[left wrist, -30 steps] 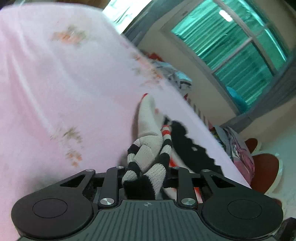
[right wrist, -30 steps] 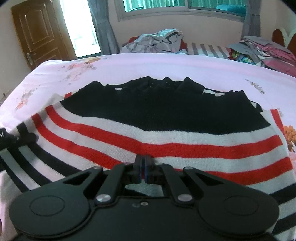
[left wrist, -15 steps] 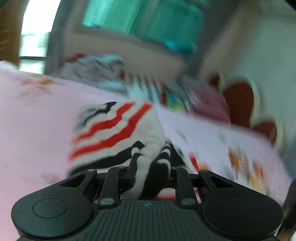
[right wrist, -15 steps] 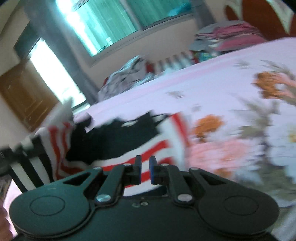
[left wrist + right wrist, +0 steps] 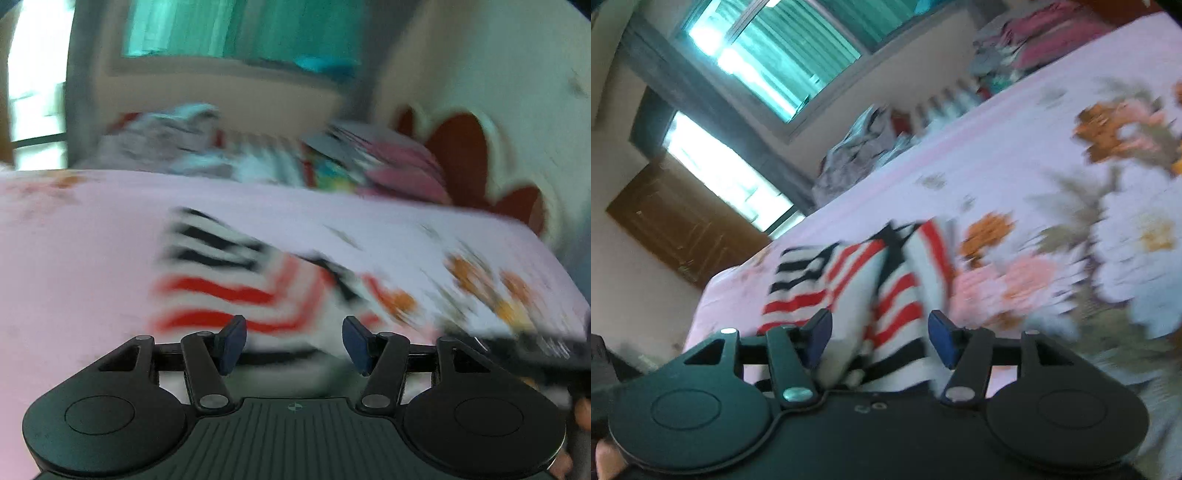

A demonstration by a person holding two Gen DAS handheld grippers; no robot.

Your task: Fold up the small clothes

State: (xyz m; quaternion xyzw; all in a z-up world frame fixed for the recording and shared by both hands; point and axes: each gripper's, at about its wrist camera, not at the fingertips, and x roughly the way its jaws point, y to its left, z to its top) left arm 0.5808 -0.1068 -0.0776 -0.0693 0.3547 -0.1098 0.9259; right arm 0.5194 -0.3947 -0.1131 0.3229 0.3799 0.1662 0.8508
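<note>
The striped knit sweater (image 5: 236, 280) lay on the pink floral bedsheet (image 5: 74, 236), doubled over on itself into a narrow bundle with red, white and black bands showing on top. In the right wrist view the same garment (image 5: 849, 280) showed two layers meeting along a crease, a black patch peeking out at the far end.

The left claw (image 5: 293, 343) had its blue pads spread apart and was opening — the fabric lay below and beyond the gap, with neither pad pressing on it. The right claw (image 5: 879, 338) was opening as well; the near edge of the sweater sat between its pads, but the cloth looked slack and unpinched, so I judged it let go.

From how things lay, one fold across the sweater appeared done and just set down. What seemed left: the bundle was long and a little uneven, so another fold to shorten it, plus some smoothing of the edges, was probably called for. Beyond the bed's far side a loose heap of clothes (image 5: 860, 147) and a pinkish stack (image 5: 399, 162) rested under the window — whether those awaited folding too, the blurred views did not settle.
</note>
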